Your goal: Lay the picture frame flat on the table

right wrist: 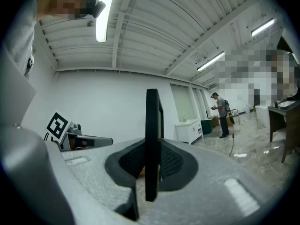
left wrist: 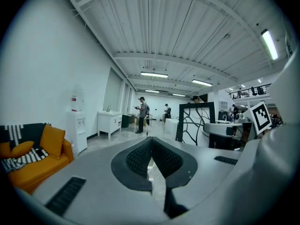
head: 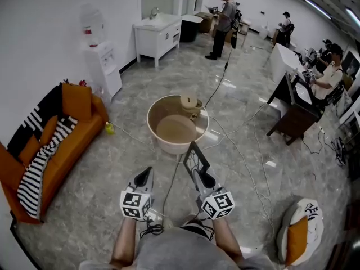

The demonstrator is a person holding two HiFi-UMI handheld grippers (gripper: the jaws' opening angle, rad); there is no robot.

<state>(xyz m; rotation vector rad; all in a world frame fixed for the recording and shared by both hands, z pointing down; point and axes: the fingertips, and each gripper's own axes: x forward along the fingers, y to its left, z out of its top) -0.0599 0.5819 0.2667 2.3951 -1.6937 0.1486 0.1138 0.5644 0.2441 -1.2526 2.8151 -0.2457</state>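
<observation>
**Frame clamped in right gripper, held in the air**

Right gripper (right wrist: 151, 159): jaws narrow, pinched on the picture frame (right wrist: 151, 125). The frame is edge-on in that view, so its face is hidden.
Left gripper (left wrist: 151, 157): jaws together, nothing between them.
Count: one frame, two grippers.
Frame upright, long axis near vertical, on the person's side of the round table (head: 152, 114).

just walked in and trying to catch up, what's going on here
A person stands holding a claw in each hand. The right claw is clamped on the edge of a black picture frame with a branch pattern, holding it up in the air. The left claw is shut with nothing in it. The low round table stands on the floor ahead of them. The frame has not been laid on it yet.
</observation>
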